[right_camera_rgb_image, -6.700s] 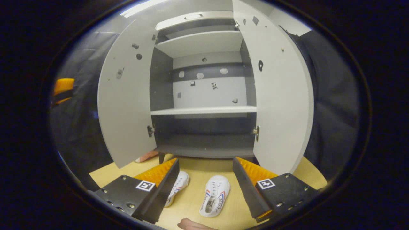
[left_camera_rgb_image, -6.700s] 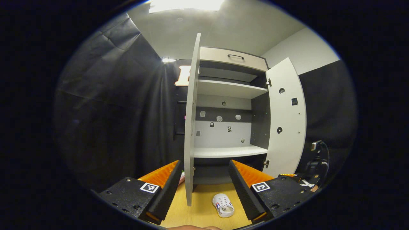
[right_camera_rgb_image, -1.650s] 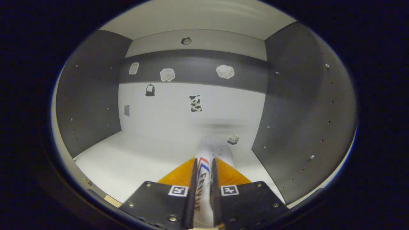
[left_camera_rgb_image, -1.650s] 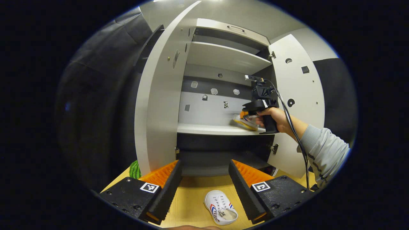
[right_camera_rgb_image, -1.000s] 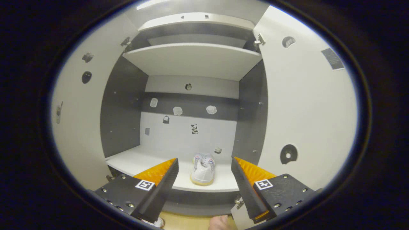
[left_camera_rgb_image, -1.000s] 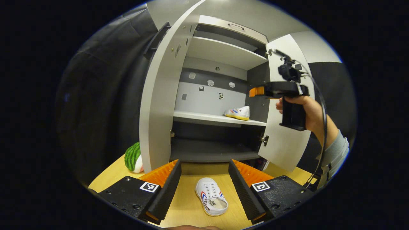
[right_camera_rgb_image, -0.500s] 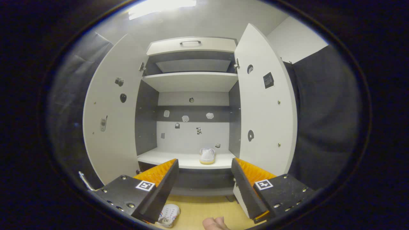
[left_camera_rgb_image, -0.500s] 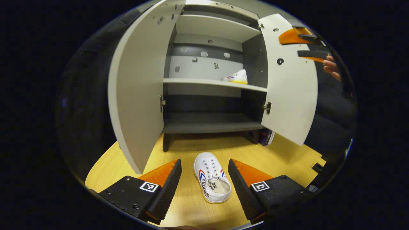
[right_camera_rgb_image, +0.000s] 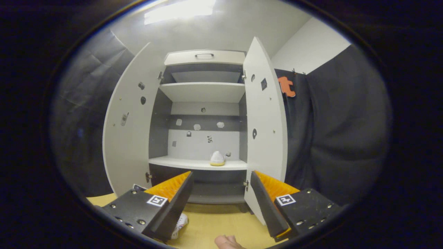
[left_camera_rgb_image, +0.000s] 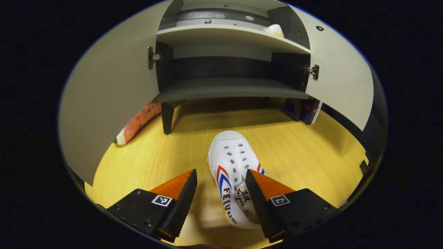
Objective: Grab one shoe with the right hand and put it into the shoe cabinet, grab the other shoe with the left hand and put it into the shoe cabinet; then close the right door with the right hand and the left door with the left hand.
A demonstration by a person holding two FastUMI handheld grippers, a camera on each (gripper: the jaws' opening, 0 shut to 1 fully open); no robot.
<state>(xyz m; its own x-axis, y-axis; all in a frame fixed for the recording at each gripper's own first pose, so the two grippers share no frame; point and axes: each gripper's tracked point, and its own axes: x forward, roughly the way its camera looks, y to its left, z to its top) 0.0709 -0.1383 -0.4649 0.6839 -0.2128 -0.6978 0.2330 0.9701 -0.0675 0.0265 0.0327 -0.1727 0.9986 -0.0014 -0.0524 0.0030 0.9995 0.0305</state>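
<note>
Your left gripper (left_camera_rgb_image: 220, 193), black-bodied with orange ribbed fingers, hangs with its jaws spread wide over the white canvas lace-up shoe with red and blue side stripes (left_camera_rgb_image: 234, 173), which lies on the yellow wooden floor (left_camera_rgb_image: 304, 155) in front of the grey-and-white shoe cabinet (left_camera_rgb_image: 228, 88). The shoe sits nearer the right finger than the left, its heel passing under that finger, so you would do well to shift a little to the right until the shoe's middle lies evenly between the fingers, then lower and close across its sides near the opening, where the canvas should give least. The shoe points toe-first toward the cabinet, upright on its sole, with metal eyelets showing and dark lettering on the side and insole. Your right gripper (right_camera_rgb_image: 221, 197), of the same make, is also spread wide and holds nothing, facing the cabinet from well back. The matching white shoe with a yellowish sole (right_camera_rgb_image: 217, 158) already rests on the white middle shelf (right_camera_rgb_image: 180, 162), toward its right end. Both pale doors, the left door (right_camera_rgb_image: 126, 138) and the right door (right_camera_rgb_image: 264, 138), stand open.
</note>
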